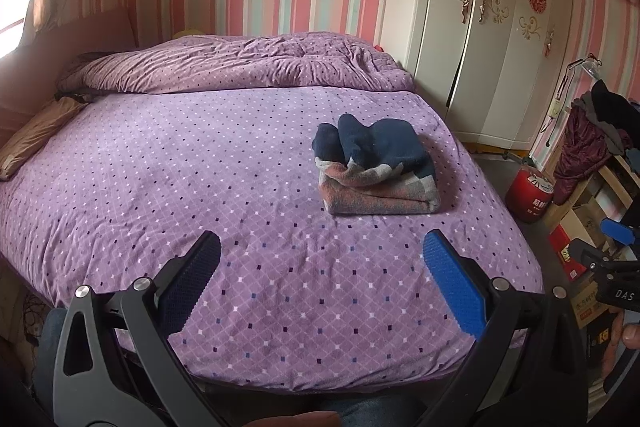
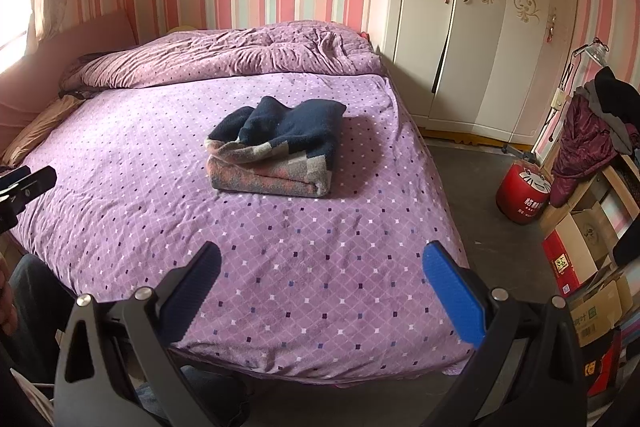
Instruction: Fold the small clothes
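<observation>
One folded sweater (image 1: 376,167) lies on the bed (image 1: 160,187), long axis running three to nine. It sits at one o'clock from the left gripper (image 1: 320,279) and twelve from the right gripper (image 2: 320,287), which seems nearer. Both grippers gape wide, holding nothing. It looks fully folded, perhaps.

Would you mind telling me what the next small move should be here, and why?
Probably nothing more than easing both grippers back. The sweater already lies folded in a compact bundle on the purple bedspread, and the left gripper and right gripper are both open, empty and well short of it. No other loose garment shows on the bed.
</observation>
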### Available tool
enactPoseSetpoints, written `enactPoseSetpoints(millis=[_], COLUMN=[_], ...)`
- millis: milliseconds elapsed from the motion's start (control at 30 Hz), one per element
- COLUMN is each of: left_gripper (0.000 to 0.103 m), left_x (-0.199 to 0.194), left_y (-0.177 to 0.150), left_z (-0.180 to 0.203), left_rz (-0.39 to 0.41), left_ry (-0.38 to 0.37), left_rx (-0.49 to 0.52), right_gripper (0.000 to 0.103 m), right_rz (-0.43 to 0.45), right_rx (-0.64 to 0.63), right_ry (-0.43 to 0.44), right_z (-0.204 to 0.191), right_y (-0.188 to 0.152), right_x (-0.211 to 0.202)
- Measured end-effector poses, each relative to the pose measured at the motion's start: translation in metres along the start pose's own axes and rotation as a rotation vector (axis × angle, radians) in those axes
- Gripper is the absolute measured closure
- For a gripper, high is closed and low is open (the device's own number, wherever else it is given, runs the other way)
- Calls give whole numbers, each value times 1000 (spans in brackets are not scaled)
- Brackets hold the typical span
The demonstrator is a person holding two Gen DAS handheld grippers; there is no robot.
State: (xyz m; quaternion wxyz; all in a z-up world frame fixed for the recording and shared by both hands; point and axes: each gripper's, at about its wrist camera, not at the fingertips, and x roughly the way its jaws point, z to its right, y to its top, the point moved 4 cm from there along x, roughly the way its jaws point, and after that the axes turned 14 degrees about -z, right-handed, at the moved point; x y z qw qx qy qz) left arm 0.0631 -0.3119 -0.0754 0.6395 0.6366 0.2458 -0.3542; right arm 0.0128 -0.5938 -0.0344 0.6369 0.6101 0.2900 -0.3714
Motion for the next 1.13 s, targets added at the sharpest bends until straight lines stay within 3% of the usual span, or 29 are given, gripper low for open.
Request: enactPoseSetpoints(millis=[400,667,1133], left_gripper=[3,3,3], left_x=[1,-13,-7], left_y=[0,1,0], left_z=[-2,0,0], left_rz=[-2,81,42], left_ry=[8,53,40], left_rx=[-3,1,-1], right_gripper=[2,2,2], right_rz=[-15,-19,-15], right_rx=[-11,-14,-2], right_ry=[-5,-3,0], right_z=[-4,-2,2], right_y=[1,2,0], right_x=[4,7,6])
